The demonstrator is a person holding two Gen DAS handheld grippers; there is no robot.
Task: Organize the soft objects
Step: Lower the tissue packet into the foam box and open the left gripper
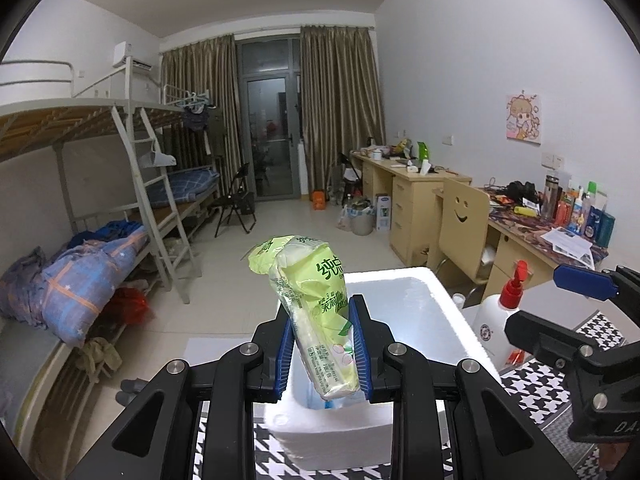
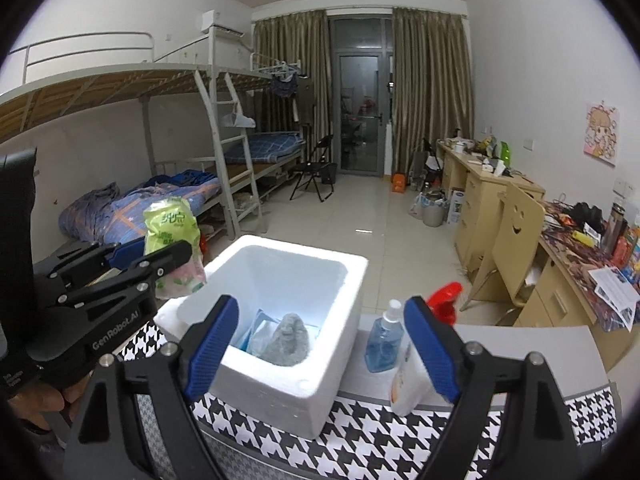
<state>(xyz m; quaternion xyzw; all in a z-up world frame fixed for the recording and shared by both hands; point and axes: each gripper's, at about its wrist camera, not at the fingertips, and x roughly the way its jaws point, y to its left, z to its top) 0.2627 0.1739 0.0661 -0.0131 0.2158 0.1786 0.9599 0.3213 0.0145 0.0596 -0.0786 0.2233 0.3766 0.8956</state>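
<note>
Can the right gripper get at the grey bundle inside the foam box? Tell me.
Probably yes. The right gripper is open and empty, the foam box has no lid, and the grey bundle lies uncovered, directly ahead between the fingers. The box walls may crowd them.

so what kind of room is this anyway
Most likely a shared dormitory room. Metal bunk beds with a ladder line one wall, a row of wooden desks with drawers lines the other, and a curtained glass door closes the far end. Bedding and toiletries lie about.
</note>
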